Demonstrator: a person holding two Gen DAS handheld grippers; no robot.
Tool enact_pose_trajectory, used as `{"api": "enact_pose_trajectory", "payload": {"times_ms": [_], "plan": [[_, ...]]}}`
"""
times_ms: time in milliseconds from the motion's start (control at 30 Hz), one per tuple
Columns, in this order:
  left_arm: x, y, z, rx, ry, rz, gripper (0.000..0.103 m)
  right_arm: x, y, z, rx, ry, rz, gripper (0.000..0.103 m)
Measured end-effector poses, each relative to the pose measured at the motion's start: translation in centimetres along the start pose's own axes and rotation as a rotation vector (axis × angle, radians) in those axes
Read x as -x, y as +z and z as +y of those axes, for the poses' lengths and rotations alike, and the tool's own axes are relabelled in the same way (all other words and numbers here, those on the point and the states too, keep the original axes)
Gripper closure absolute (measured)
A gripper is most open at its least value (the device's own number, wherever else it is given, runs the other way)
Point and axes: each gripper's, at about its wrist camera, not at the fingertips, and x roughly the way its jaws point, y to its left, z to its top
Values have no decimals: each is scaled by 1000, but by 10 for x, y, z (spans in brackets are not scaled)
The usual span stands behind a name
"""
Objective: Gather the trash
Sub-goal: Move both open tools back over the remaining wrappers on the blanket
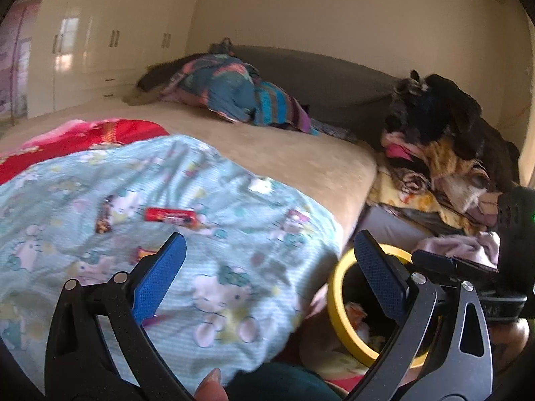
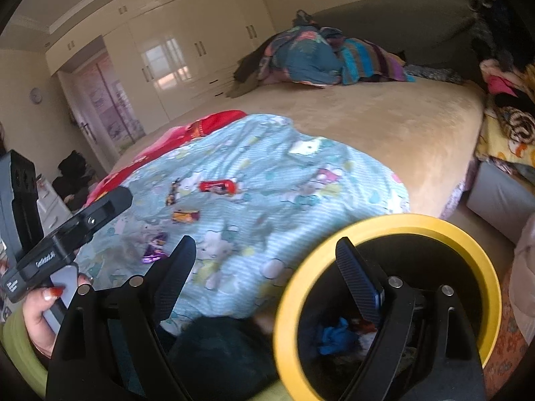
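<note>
Left hand [image 2: 43, 307]: at the far left of the right wrist view, wrapped round the handle of its tool.
Left gripper [image 1: 267, 267]: jaws spread wide with nothing between them, hanging over the near edge of the bed, its blue pads clear of the cloth.
Patterned blanket [image 2: 267, 200]: pale blue with cartoon figures, spread over the near left part of the bed [image 2: 384, 127]; every loose wrapper lies on it.
Purple wrapper [image 2: 154, 250]: nearest of the litter, on the near left of the blanket, just ahead of the right tool's left finger.
Dark wrapper [image 2: 173, 193]: further back, a twisted sweet paper, apart from the others.
Orange wrapper [image 2: 186, 216]: between the purple one and the red one, lying flat.
Red wrapper [image 2: 219, 186]: furthest right of the four, long and bright.
Right gripper [image 2: 265, 267]: jaws wide and opening a little more, empty; one finger stands over the blanket, the other over the mouth of the bin.
Yellow-rimmed bin [image 2: 334, 234]: on the floor at the near right, just beside the bed corner.
Bin contents [image 2: 337, 334]: blue and reddish scraps already inside, blurred.
Done: some trash is in the bin.
Left: four wrappers on the blanket, none held; my guess is roughly the middle of the job.
</note>
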Motion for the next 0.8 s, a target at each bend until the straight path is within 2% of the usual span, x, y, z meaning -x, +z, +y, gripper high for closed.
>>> {"api": "enact_pose_trajectory", "payload": {"times_ms": [500,800], "plan": [[26,9,53,94,99,-37,11,-35,9,59,99,75,15,20],[34,5,92,119,155,0,11,-71,17,87,146,99,25,19]]}}
